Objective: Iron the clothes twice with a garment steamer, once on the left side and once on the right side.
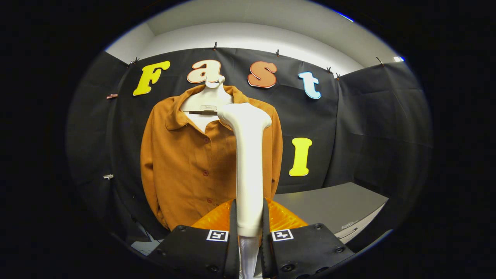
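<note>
A rust-brown button-up shirt (186,162) hangs on a white hanger (205,102) against the black cloth wall, straight ahead of me. A white garment steamer (248,162) stands upright between my fingers, its handle clamped by both of them. Its head (245,115) reaches up in front of the shirt's collar and right shoulder, hiding part of the shirt's right half. My gripper (248,224) is shut on the steamer's handle. I cannot tell whether the steamer head touches the cloth.
A grey table top (333,205) lies to the right of the shirt, beyond my right finger. An orange ribbed part (285,219) sits just behind my fingers, low down. Black cloth walls close the booth at left, back and right.
</note>
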Tool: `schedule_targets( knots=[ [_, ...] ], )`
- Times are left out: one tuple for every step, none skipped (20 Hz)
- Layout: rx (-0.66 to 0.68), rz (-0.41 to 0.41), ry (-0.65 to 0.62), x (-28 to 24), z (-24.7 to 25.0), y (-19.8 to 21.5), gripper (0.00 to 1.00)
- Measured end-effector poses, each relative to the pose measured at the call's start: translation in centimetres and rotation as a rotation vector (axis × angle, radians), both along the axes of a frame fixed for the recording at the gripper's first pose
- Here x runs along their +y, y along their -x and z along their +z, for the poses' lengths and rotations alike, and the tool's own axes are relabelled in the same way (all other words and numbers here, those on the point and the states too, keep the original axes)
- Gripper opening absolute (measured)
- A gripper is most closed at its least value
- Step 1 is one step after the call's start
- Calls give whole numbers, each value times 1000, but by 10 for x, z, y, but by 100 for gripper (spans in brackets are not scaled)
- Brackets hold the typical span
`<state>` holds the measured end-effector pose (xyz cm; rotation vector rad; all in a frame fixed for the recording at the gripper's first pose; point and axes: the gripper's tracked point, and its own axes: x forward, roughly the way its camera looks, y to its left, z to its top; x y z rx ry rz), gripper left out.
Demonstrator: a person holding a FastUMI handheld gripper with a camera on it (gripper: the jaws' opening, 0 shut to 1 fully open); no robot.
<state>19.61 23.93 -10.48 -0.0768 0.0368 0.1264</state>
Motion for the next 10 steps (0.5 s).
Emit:
schedule_targets(
  knots=[
    [-3, -3, 7, 2, -3, -7, 26],
    [-1, -6, 12, 3, -8, -14, 26],
    [7, -6, 13, 5, -13, -19, 26],
    [20, -4, 12, 6, -19, -24, 26],
    [36, -2, 13, 7, -25, -28, 26],
    [52, 0, 11, 8, -34, -31, 26],
    [56, 1, 13, 8, -38, -33, 26],
    [62, 2, 21, 7, -43, -34, 26],
    [70, 5, 26, 8, -47, -36, 26],
    [80, 8, 29, 7, -53, -38, 26]
  ],
)
